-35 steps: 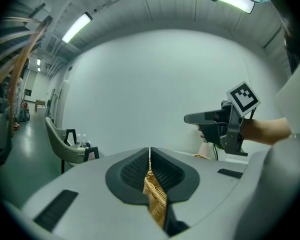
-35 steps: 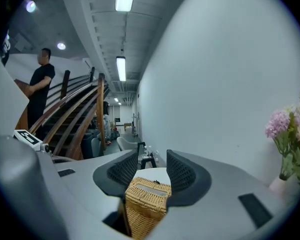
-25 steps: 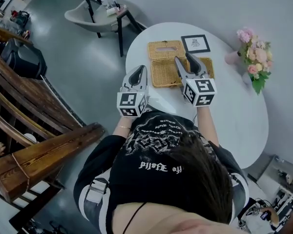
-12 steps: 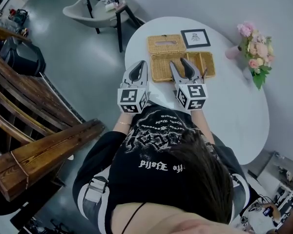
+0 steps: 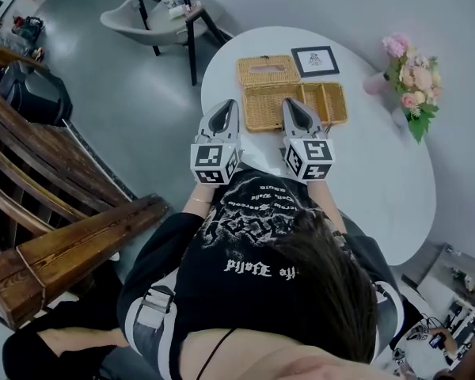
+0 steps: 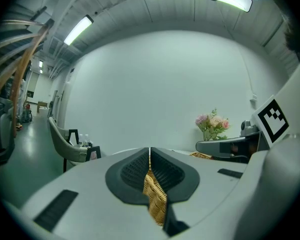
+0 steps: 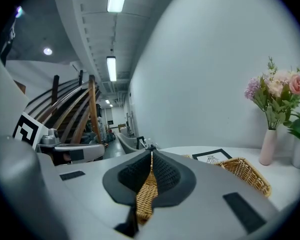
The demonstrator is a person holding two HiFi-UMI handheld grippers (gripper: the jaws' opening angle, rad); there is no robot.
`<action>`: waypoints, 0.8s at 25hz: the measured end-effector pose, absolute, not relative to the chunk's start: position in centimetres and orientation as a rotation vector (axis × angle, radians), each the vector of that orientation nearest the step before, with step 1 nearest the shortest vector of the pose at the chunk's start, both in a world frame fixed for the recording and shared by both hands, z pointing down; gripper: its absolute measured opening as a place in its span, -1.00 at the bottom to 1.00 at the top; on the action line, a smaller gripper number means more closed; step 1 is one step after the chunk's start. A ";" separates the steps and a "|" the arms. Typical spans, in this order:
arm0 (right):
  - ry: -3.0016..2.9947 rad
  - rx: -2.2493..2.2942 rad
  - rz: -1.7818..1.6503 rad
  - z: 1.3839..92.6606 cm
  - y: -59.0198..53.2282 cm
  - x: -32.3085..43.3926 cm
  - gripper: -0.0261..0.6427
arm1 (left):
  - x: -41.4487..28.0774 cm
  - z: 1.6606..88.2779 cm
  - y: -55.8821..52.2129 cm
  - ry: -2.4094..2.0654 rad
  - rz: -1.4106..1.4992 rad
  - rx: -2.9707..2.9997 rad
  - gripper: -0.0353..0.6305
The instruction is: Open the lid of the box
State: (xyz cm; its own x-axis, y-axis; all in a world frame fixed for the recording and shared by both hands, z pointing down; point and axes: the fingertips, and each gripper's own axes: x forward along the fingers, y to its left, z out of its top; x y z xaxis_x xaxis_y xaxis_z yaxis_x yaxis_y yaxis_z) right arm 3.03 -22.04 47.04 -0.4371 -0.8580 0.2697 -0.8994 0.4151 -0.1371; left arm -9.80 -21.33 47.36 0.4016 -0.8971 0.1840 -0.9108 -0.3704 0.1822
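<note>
Wicker box point(image 5: 317, 105) is set on white table point(image 5: 380, 180), near the edge by the person. Its lid point(image 5: 267, 70) is already thrown back and laid flat against the far side of the box. Left gripper point(image 5: 227, 103) is held just off the box's near-left corner, jaws brought together at the tips. Right gripper point(image 5: 292, 102) is held over the box's near rim. Its jaws have just been closing and are now met at the tips. Wicker is seen through the slit behind both sets of pads; whether any is pinched cannot be told. Picture frame point(image 5: 315, 60) is noted beyond the box, flowers point(image 5: 412, 85) to its right.
</note>
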 end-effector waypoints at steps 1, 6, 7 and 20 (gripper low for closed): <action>-2.509 1.569 0.393 47.0 -22.0 3.0 -0.83 | -9.7 47.3 -21.3 -1.586 0.079 2.410 -0.81; -2.473 1.606 0.364 47.2 -22.0 3.6 -0.84 | -9.1 47.5 -21.1 -1.565 0.079 2.418 -0.81; -2.460 1.607 0.360 47.3 -22.0 3.6 -0.84 | -9.0 47.6 -21.1 -1.565 0.082 2.417 -0.81; -2.464 1.566 0.306 47.7 -21.7 3.1 -0.84 | -8.6 48.5 -20.7 -1.559 0.121 2.400 -0.81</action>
State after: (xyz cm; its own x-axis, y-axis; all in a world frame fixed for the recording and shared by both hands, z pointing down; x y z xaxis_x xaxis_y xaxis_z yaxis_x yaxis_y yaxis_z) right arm 3.15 -21.74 47.74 -0.4160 -0.8645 0.2820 -0.9073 0.4156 -0.0643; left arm -8.63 -20.67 48.48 0.4156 -0.8829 0.2185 -0.9060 -0.3808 0.1846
